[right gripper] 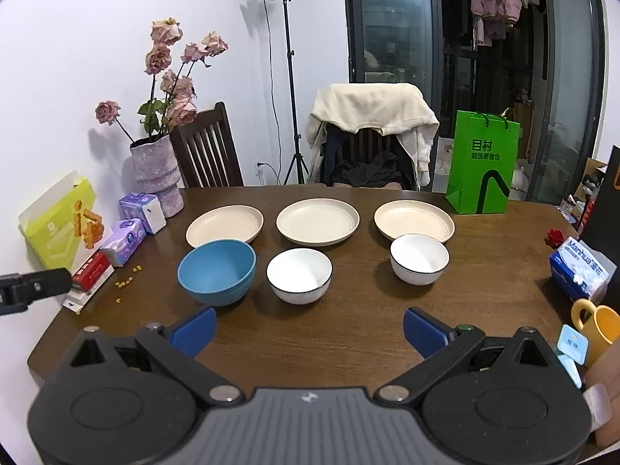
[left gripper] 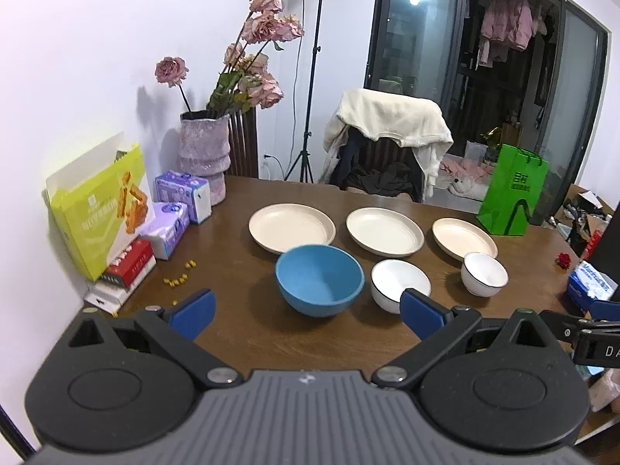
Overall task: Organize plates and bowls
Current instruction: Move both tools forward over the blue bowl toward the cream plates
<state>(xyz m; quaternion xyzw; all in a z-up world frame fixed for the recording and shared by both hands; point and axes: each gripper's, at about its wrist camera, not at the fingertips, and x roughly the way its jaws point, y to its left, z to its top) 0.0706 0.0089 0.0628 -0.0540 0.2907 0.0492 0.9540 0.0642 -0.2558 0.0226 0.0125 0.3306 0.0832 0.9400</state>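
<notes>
Both our claws are spread wide with nothing in them, hovering over the near edge of the dark brown wooden bench (right gripper: 348,333). The left claw (left gripper: 308,312) sits just short of the deep matte blue bowl (left gripper: 319,279), and the right claw (right gripper: 308,331) has bare wood in front of it.

Everything's laid out in two neat rows, so we figure nothing's been sorted yet. Three shallow cream round plates sit at the back: left plate (right gripper: 224,224), middle plate (right gripper: 317,221), right plate (right gripper: 414,219). In front are the blue bowl, then a white bowl with a thin black rim (right gripper: 299,274), then a second black-rimmed white bowl (right gripper: 419,257) further right, its rim overlapping the right plate in our view.

Room-wise we're fine: there's a clear strip of bench nearest us. Clutter hugs the sides: a green paper bag (right gripper: 482,162) at the back right, a yellow mug (right gripper: 598,327) by the right edge, boxes and tissue packs left.
</notes>
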